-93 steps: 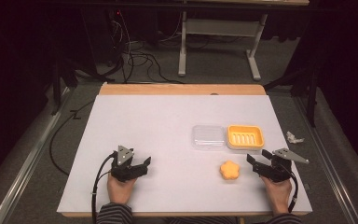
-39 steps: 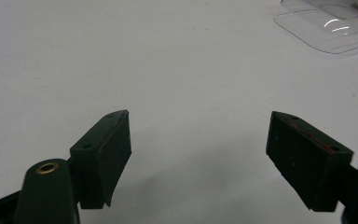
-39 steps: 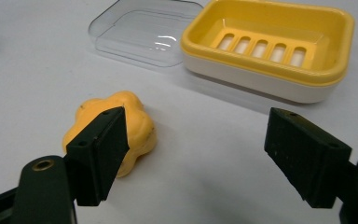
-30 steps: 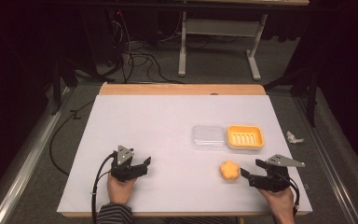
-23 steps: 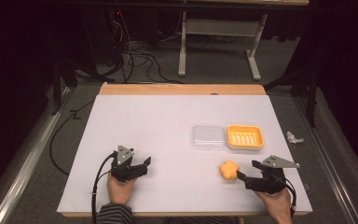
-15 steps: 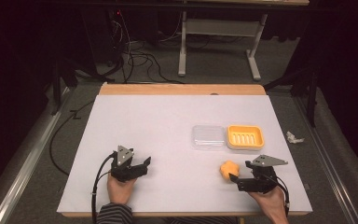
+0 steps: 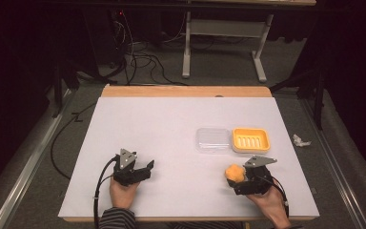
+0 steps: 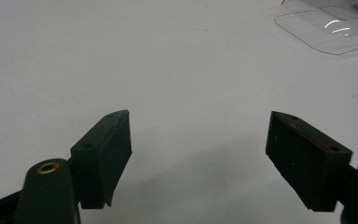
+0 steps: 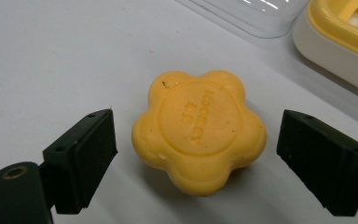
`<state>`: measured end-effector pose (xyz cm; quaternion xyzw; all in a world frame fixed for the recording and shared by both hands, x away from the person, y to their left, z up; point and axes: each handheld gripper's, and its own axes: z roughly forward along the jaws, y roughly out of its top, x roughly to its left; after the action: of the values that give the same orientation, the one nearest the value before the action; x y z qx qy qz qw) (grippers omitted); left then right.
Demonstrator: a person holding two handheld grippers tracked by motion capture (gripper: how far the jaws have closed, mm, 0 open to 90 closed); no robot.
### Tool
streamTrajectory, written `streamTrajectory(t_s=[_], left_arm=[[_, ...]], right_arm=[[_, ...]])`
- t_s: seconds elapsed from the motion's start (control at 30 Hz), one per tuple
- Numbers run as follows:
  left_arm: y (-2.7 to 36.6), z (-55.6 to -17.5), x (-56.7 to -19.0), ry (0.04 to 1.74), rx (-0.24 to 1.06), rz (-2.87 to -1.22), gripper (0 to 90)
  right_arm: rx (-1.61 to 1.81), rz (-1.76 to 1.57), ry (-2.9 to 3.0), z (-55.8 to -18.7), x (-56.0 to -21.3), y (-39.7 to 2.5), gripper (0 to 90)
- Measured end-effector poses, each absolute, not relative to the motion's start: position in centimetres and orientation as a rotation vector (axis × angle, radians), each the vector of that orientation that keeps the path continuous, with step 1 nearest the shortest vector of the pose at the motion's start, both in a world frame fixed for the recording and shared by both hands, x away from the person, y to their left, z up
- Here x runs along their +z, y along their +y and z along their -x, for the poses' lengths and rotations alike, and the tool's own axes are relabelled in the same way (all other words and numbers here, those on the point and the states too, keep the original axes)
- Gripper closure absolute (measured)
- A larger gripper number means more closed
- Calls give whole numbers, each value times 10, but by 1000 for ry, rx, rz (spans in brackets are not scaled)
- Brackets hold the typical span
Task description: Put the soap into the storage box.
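At lower right of the high view the right gripper (image 7: 238, 182), jaws spread wide, brackets the flower-shaped soap (image 9: 199, 136) lying on the table (image 7: 171, 124), so closing squarely comes next, likely bound for the yellow dish (image 7: 251, 140) behind.

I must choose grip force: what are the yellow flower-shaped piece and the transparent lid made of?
Flower-shaped piece: probably solid soap, matte and waxy, with moulded lettering on top and small specks. Transparent lid: apparently thin clear plastic, glossy; the table shows through it and light glints on it.

White table top (image 7: 171, 138), wooden far edge, grey carpet (image 7: 43, 157), cables (image 7: 138, 52), dark room
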<state>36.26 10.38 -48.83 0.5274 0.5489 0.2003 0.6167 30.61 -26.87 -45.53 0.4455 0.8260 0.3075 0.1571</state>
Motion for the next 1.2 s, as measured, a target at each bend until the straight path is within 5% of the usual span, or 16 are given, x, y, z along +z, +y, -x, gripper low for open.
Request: streamTrajectory(t_s=[1.2], left_arm=[[104, -363, -488, 1270, 462, -1214, 232]], right_arm=[[557, -1111, 2679, -340, -454, -253, 252]])
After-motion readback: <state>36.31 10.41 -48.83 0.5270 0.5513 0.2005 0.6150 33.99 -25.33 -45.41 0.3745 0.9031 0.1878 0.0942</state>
